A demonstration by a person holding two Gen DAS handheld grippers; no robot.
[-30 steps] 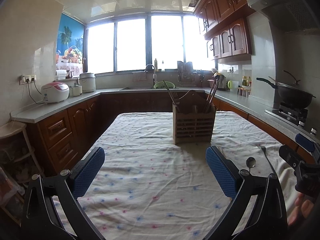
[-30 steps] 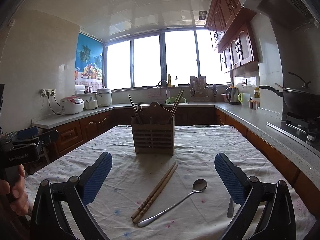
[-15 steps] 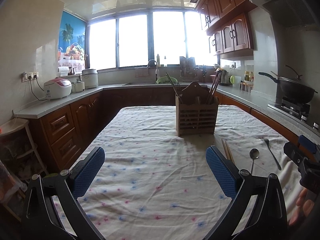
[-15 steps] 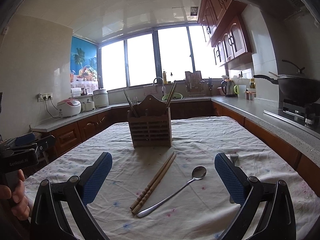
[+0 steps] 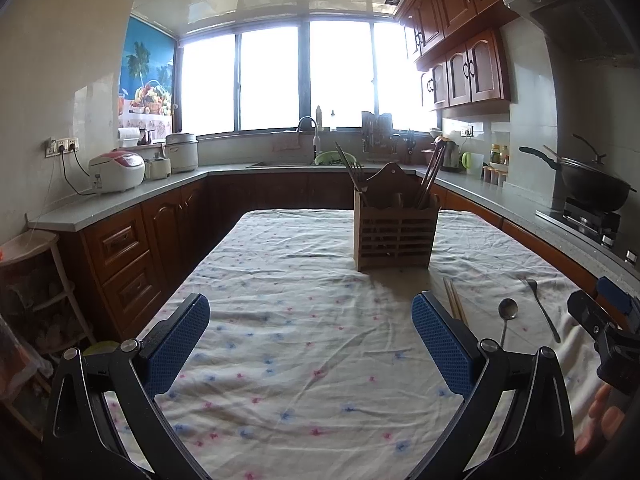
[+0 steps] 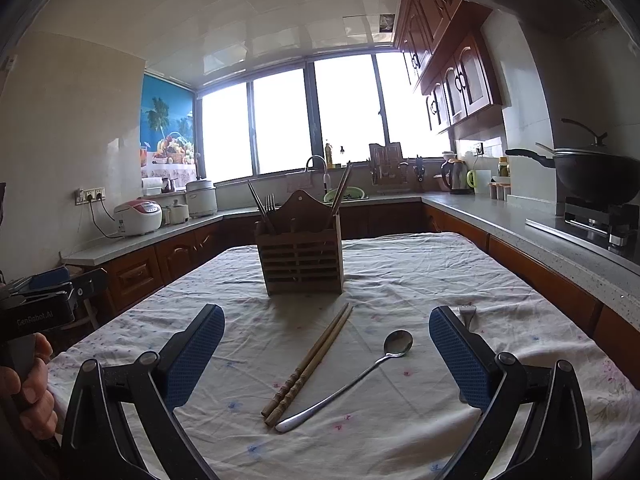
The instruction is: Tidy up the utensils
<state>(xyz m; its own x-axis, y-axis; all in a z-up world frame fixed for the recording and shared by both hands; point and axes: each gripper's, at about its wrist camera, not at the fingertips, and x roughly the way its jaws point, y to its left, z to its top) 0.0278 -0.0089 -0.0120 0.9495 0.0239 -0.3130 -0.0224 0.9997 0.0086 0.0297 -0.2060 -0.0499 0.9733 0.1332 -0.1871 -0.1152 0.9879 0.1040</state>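
Note:
A wooden utensil holder (image 6: pixel 301 258) stands mid-table with chopsticks and a fork in it; it also shows in the left wrist view (image 5: pixel 394 234). A pair of wooden chopsticks (image 6: pixel 310 362), a steel spoon (image 6: pixel 360 374) and a fork (image 6: pixel 466 312) lie on the floral cloth before it. My right gripper (image 6: pixel 326 354) is open and empty just above the chopsticks and spoon. My left gripper (image 5: pixel 310 342) is open and empty over bare cloth, left of the chopsticks (image 5: pixel 454 302), spoon (image 5: pixel 506 316) and fork (image 5: pixel 540 304).
The table (image 5: pixel 300 380) sits in a U-shaped kitchen. Counters hold a rice cooker (image 5: pixel 116 170), a sink and a kettle (image 6: pixel 456 176). A wok (image 6: pixel 592 174) sits on the stove at right. A white shelf (image 5: pixel 36 276) stands at the table's left.
Both grippers have tilted and drawn back slightly, so the utensils and holder sit higher and farther in view. Both stay open and empty.

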